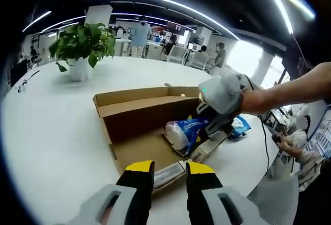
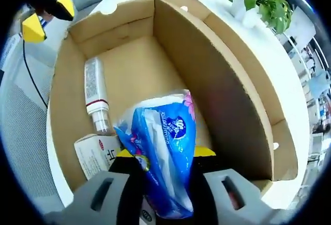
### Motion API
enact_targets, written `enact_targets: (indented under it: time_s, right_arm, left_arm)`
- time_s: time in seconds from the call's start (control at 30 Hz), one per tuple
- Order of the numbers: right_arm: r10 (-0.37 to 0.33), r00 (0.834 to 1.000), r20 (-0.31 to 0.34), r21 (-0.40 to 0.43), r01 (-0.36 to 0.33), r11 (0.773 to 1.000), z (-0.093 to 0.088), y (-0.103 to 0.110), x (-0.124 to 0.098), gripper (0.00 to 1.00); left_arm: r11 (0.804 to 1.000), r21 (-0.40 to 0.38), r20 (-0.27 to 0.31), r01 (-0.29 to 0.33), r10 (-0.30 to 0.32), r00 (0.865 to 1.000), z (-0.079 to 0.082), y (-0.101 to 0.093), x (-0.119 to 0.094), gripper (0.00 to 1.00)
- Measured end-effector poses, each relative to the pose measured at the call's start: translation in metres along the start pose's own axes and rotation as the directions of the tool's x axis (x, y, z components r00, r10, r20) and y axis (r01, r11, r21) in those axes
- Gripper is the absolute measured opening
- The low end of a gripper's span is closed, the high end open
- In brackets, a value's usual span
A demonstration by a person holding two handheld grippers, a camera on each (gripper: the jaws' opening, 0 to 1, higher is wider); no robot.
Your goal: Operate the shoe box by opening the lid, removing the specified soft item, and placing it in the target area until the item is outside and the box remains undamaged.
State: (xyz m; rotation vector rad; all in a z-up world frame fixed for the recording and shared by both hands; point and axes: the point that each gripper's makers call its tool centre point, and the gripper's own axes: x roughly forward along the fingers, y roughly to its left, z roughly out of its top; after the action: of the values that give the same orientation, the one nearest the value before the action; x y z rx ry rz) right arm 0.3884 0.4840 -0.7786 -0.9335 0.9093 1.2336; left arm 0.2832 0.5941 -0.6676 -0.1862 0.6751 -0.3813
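An open cardboard shoe box (image 1: 135, 115) lies on the white table (image 1: 51, 132), its lid flap (image 1: 145, 95) standing behind it. Reaching into the box is my right gripper (image 1: 214, 119), shut on a blue and white soft tissue pack (image 1: 183, 132). In the right gripper view the pack (image 2: 166, 142) is pinched between the yellow-tipped jaws of the right gripper (image 2: 165, 155), above the box floor (image 2: 134, 64). My left gripper (image 1: 169, 168) hovers open at the box's near edge and appears as the left gripper (image 2: 46, 15) beyond the box's far wall.
Inside the box lie a white tube (image 2: 95, 98) and a small white carton (image 2: 98, 155). A potted plant (image 1: 83, 41) stands on the table behind the box. Another blue packet (image 1: 241, 125) lies right of it. People and desks (image 1: 170, 46) fill the background.
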Motion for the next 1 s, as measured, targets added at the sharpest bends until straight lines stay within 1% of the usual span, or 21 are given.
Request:
enact_targets:
  time_s: [0.2,0.3,0.53,0.73,0.8,1.0]
  right_arm:
    - [-0.018,0.999,0.033,0.014,0.018,1.000,0.006,0.000,-0.012,0.27]
    - [-0.022,0.998,0.057,0.039,0.020,0.999,0.008,0.000,-0.017,0.27]
    - [-0.044,0.996,0.082,0.023,0.042,0.999,0.013,0.002,-0.029,0.26]
    - [-0.069,0.991,0.116,0.035,0.065,0.997,0.017,0.001,-0.043,0.26]
    - [-0.080,0.988,0.130,0.045,0.074,0.996,0.018,0.000,-0.049,0.26]
    - [-0.106,0.978,0.181,0.113,0.086,0.990,0.024,-0.004,-0.062,0.25]
  left_arm:
    - [1.000,-0.002,0.005,-0.002,0.002,1.000,0.000,0.001,-0.002,0.24]
    - [1.000,-0.004,0.007,0.000,0.000,1.000,0.000,0.001,-0.003,0.24]
    - [1.000,-0.003,0.012,0.011,-0.011,1.000,0.001,-0.004,-0.004,0.24]
    - [1.000,-0.003,0.014,0.020,-0.020,1.000,0.001,-0.008,-0.006,0.24]
    - [1.000,-0.005,0.016,0.022,-0.022,1.000,0.002,-0.010,-0.007,0.24]
    - [1.000,-0.001,0.015,0.029,-0.029,0.999,0.001,-0.013,-0.008,0.24]
